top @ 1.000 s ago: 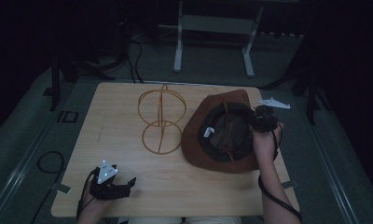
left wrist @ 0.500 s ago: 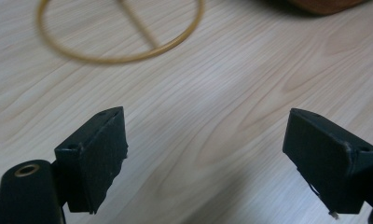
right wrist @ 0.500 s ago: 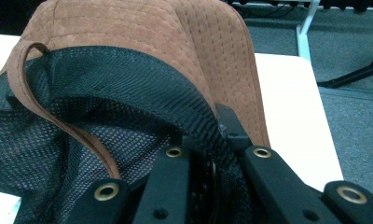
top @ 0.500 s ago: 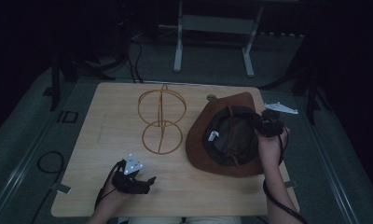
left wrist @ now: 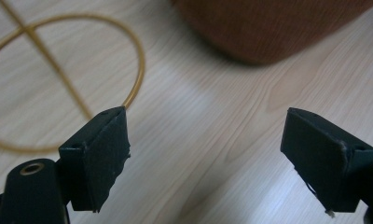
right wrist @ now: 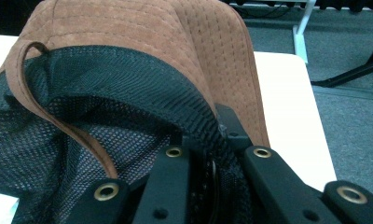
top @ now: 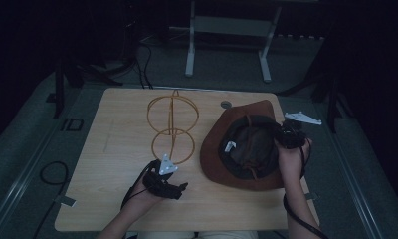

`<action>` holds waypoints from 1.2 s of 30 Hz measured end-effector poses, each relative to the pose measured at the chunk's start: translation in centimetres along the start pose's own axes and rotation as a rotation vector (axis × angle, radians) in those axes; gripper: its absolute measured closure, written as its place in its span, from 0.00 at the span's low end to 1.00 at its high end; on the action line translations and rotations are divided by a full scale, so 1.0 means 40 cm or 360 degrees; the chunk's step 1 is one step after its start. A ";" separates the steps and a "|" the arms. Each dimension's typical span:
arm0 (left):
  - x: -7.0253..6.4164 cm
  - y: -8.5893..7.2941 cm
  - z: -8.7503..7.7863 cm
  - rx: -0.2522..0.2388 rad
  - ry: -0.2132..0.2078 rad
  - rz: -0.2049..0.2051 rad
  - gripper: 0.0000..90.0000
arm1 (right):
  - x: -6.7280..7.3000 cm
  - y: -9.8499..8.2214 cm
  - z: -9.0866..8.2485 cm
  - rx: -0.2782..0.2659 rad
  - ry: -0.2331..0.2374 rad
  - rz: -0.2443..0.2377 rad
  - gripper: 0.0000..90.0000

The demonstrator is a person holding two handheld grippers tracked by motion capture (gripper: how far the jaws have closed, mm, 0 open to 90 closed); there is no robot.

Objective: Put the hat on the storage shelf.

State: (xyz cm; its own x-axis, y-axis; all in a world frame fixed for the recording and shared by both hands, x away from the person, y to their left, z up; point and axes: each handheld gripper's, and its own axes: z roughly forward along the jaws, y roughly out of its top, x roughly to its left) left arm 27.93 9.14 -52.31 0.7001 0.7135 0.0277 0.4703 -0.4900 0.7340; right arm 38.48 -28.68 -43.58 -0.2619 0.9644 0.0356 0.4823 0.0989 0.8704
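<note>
1. the brown hat lies upside down on the table, its rim clamped in the right tongs.
2. the left tongs stand wide apart with nothing between them, near the hat's brim.
3. the wire stand lies just beyond the left tongs.

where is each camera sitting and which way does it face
High view: above the person's side, looking forward and down on the table; forearms, left gripper, right gripper.
Left gripper view: on that gripper, facing tabletop between open jaws; gold wire stand.
Right gripper view: on that gripper, jaws shut on the brown hat.
All three share the hat.
</note>
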 end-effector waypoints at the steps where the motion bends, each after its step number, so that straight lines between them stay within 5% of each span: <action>1: -0.004 0.011 0.002 -0.0006 -0.0016 0.0011 0.18 | 0.000 -0.001 0.000 0.0002 0.0000 0.0002 0.94; 13: -0.060 0.144 0.023 -0.0074 -0.0115 0.0114 0.20 | 0.003 -0.006 -0.002 0.0000 0.0004 0.0000 0.94; 25: -0.070 0.300 0.007 -0.0174 -0.0099 0.0171 0.20 | 0.018 -0.010 -0.005 -0.0006 0.0025 -0.0007 0.94; 36: -0.076 0.415 0.072 -0.0159 -0.0031 0.0181 0.22 | 0.021 -0.009 -0.028 -0.0029 0.0036 -0.0011 0.94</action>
State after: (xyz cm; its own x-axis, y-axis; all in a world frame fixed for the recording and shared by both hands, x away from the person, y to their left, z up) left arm 35.15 -2.61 -42.15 0.7564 0.6461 0.1020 0.3325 -0.5140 0.7907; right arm 37.14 -28.17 -43.31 -0.2841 0.9579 0.0407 0.4653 0.1006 0.8794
